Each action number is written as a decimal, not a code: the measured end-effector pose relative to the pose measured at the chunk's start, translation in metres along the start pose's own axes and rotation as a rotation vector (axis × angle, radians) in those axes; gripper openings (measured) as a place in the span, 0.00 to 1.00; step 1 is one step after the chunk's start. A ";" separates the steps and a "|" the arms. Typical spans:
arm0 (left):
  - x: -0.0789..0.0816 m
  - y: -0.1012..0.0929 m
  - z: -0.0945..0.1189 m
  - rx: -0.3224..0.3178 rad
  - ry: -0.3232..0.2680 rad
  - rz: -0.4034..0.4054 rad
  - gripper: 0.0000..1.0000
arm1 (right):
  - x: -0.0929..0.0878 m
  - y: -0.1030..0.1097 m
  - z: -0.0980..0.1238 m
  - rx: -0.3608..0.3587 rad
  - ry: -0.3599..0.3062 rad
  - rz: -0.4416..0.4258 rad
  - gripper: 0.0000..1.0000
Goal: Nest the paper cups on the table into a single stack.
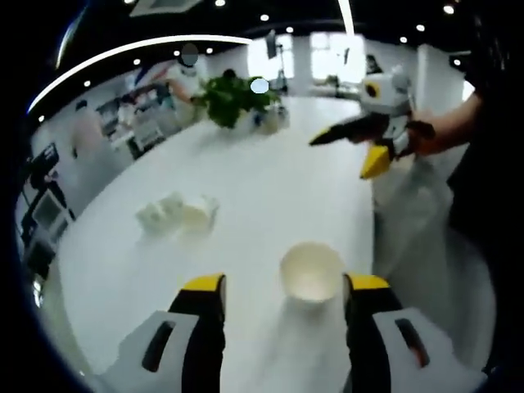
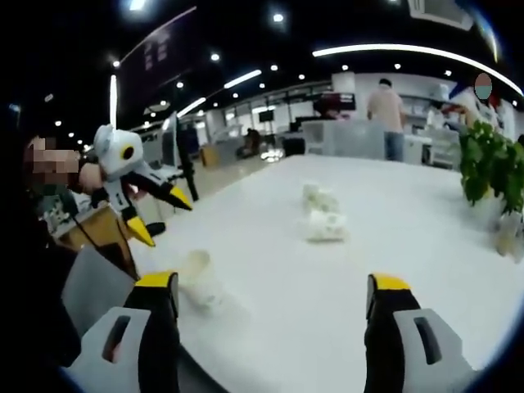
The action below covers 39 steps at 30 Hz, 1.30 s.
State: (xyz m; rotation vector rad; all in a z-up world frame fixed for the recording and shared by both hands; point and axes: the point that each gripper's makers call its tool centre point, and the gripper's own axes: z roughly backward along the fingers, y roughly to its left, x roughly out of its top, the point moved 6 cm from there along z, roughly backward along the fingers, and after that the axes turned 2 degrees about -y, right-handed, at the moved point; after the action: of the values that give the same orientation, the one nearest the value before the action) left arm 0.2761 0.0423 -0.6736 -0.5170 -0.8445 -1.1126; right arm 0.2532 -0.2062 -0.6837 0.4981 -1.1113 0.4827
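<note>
Left gripper view — paper cup upright between spread left hand-held gripper jaws.

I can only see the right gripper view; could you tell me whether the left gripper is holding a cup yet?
Observer: Not yet. In the left gripper view the left gripper is open, and one cup stands upright between its jaw tips, nearer the right-hand jaw.
Operator: Thank you. Is anything inside that cup?
Observer: No. Its mouth opens toward the camera and the inside looks empty.
</note>
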 end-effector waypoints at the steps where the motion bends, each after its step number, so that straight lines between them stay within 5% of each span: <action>1: 0.000 0.000 0.001 0.005 -0.007 0.010 0.61 | 0.000 0.000 -0.001 0.002 0.001 0.002 0.93; 21: -0.014 0.010 0.016 0.110 -0.084 0.144 0.80 | 0.007 0.000 -0.004 0.016 0.014 0.015 0.93; 31: -0.021 0.013 0.016 0.144 -0.086 0.189 0.98 | 0.008 0.001 -0.007 0.019 0.020 0.020 0.93; 39: -0.024 0.017 0.019 0.167 -0.092 0.207 0.99 | 0.009 -0.016 -0.010 -0.020 0.043 0.048 0.97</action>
State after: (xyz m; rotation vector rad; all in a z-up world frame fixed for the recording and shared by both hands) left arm 0.2806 0.0764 -0.6807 -0.5063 -0.9329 -0.8263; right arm 0.2731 -0.2116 -0.6807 0.4423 -1.0873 0.5215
